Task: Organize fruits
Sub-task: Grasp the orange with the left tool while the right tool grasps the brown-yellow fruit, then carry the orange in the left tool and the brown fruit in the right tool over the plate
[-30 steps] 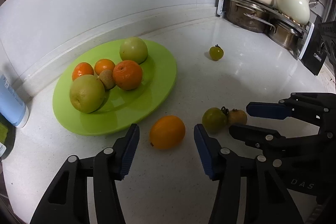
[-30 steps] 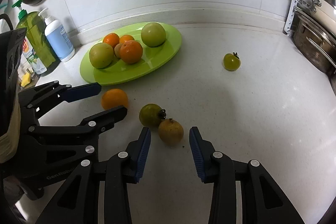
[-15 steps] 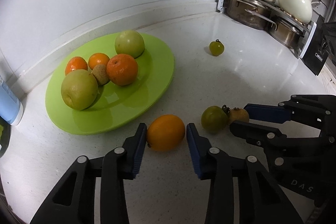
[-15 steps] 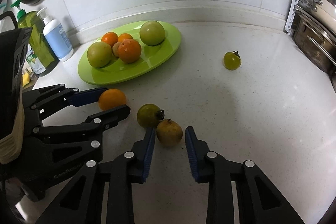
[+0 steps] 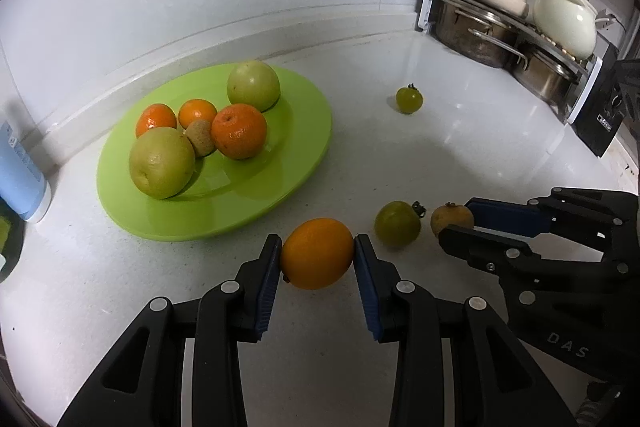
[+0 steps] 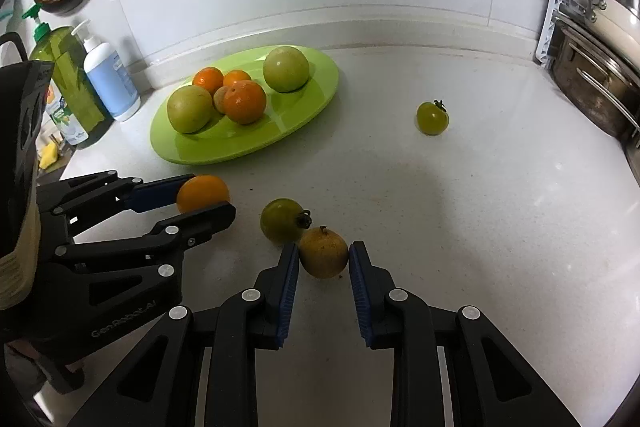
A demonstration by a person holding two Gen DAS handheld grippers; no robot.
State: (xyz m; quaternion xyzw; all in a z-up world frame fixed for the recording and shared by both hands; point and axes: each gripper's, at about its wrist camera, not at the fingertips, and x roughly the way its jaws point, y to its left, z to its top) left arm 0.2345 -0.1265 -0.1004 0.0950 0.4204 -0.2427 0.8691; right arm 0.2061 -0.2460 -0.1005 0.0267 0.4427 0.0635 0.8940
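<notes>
A loose orange (image 5: 316, 253) lies on the white counter just in front of the green plate (image 5: 296, 155). My left gripper (image 5: 317, 243) is shut on it, both blue pads pressed against its sides. A small yellow-brown fruit (image 6: 323, 253) sits further right, with my right gripper (image 6: 324, 247) shut on it. A green tomato (image 6: 282, 221) touches that fruit on its left. Another green tomato (image 6: 432, 118) lies alone further back. The plate holds two pale green fruits, three oranges and a kiwi.
A rack of steel pots and white pans (image 5: 480, 27) fills the back right corner, with a white kettle (image 5: 564, 15) and a black box (image 5: 600, 123) beside it. A blue-white pump bottle (image 6: 110, 83) and a green bottle (image 6: 68, 79) stand left of the plate.
Both grippers have closed: the left one moved forward and shut on the orange, the right one shut on the yellow-brown fruit. The fruits on the plate have not moved.
</notes>
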